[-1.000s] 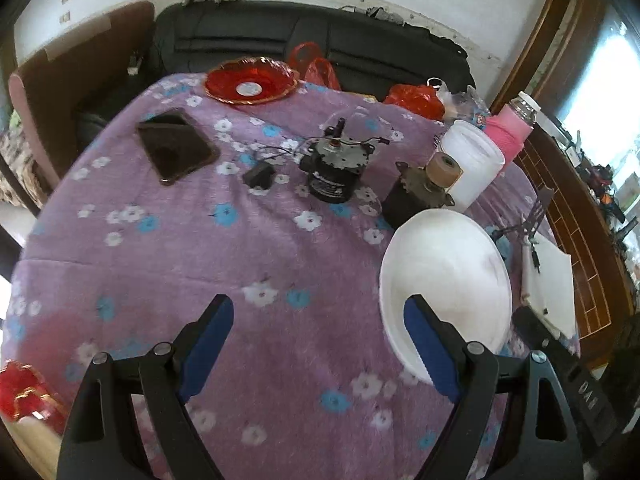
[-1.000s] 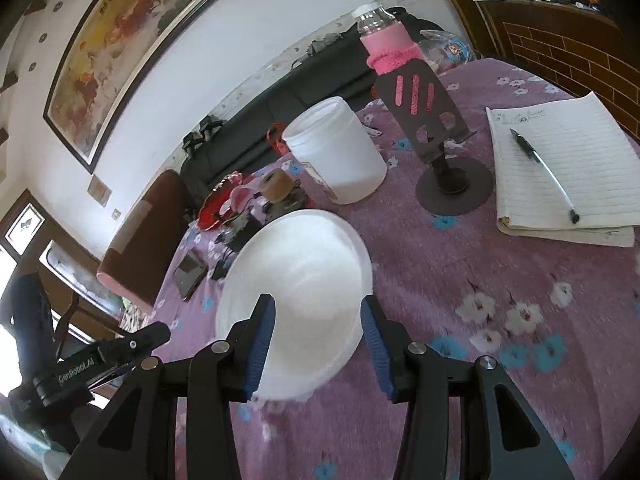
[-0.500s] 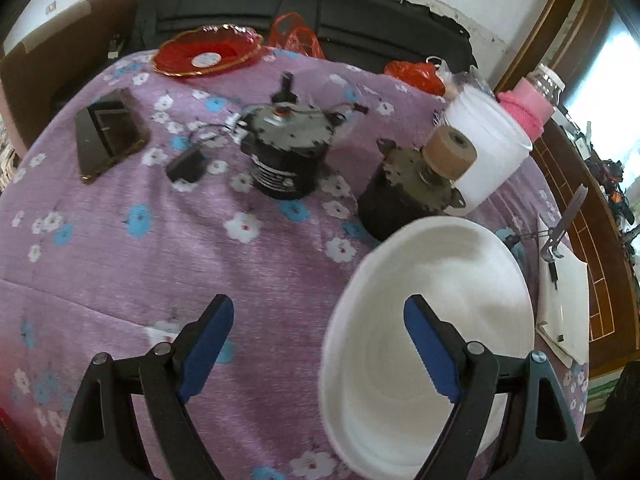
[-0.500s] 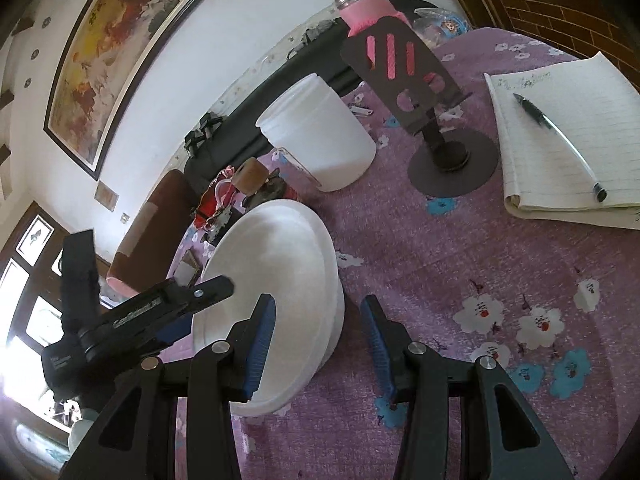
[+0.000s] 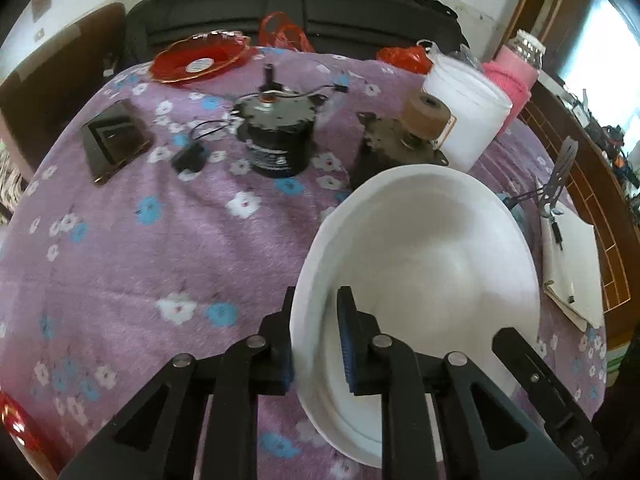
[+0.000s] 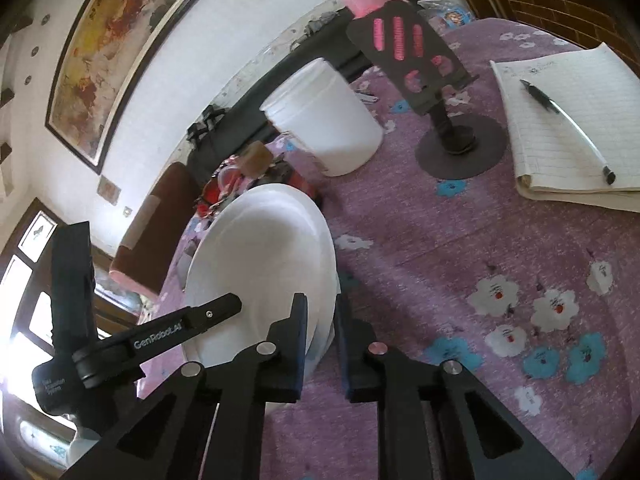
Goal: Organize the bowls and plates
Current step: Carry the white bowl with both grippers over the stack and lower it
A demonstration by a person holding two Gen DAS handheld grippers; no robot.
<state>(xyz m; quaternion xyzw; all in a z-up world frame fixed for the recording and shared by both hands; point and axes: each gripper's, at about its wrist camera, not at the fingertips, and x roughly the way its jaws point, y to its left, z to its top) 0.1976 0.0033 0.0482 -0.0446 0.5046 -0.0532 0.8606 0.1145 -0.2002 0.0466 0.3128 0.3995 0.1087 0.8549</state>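
A white bowl (image 5: 432, 248) sits on the purple flowered tablecloth (image 5: 168, 248). My left gripper (image 5: 316, 340) is shut on its near left rim, one finger inside and one outside. In the right wrist view the bowl (image 6: 260, 252) shows as a stack of white bowls or plates. My right gripper (image 6: 322, 340) is shut on its near rim. The left gripper's body (image 6: 160, 336) reaches over the opposite side. A red plate (image 5: 196, 62) lies at the far edge of the table.
Two motors (image 5: 276, 136) (image 5: 396, 144), a white tub (image 5: 468, 120), a pink-sleeved bottle (image 5: 512, 68) and a dark wallet (image 5: 114, 142) stand behind the bowl. A phone stand (image 6: 432, 80), notebook (image 6: 572, 120) and pen (image 6: 568, 116) lie to the right.
Both grippers have moved in and closed on the white bowl's rim, left on one side, right on the other. Both were open a second ago.
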